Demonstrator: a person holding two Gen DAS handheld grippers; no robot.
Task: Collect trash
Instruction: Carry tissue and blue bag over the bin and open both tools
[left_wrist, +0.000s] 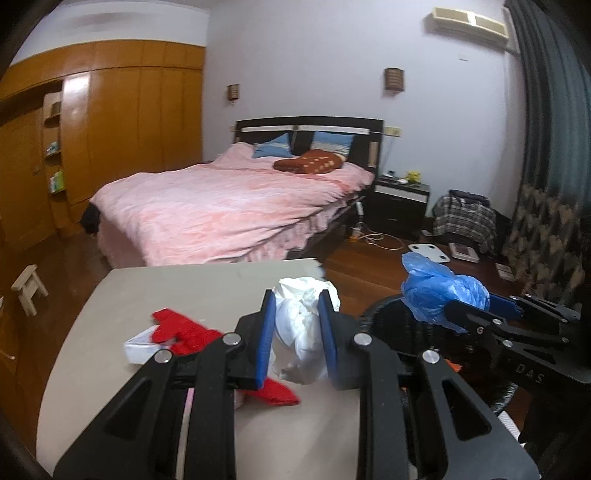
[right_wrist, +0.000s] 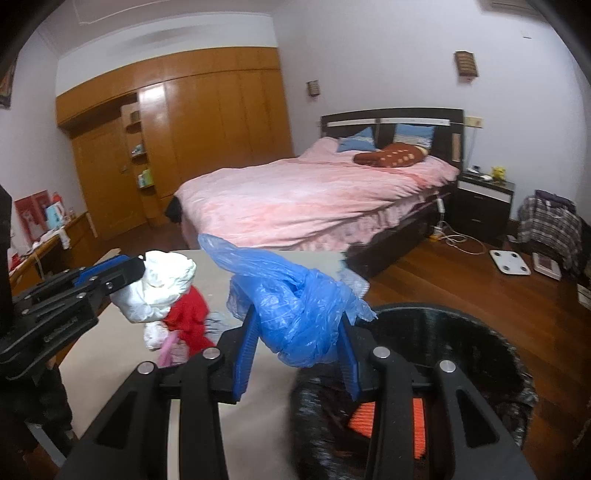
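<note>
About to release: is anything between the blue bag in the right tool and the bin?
Nothing visible does. The right tool grips the blue plastic bag beside the black bin's open mouth. The left tool holds white crumpled trash over the table, aside.

White walls (left_wrist: 314, 55) close in a bedroom with a dark wood floor (right_wrist: 461, 280). A bed (left_wrist: 229, 206) under a pink cover faces a long wooden wardrobe (right_wrist: 207, 122); a black nightstand (left_wrist: 400, 203) stands beside the headboard, near dark curtains (left_wrist: 550, 92).

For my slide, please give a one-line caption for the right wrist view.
Right tool holds a crumpled blue plastic bag beside the black bin; left tool grips white crumpled trash.
</note>
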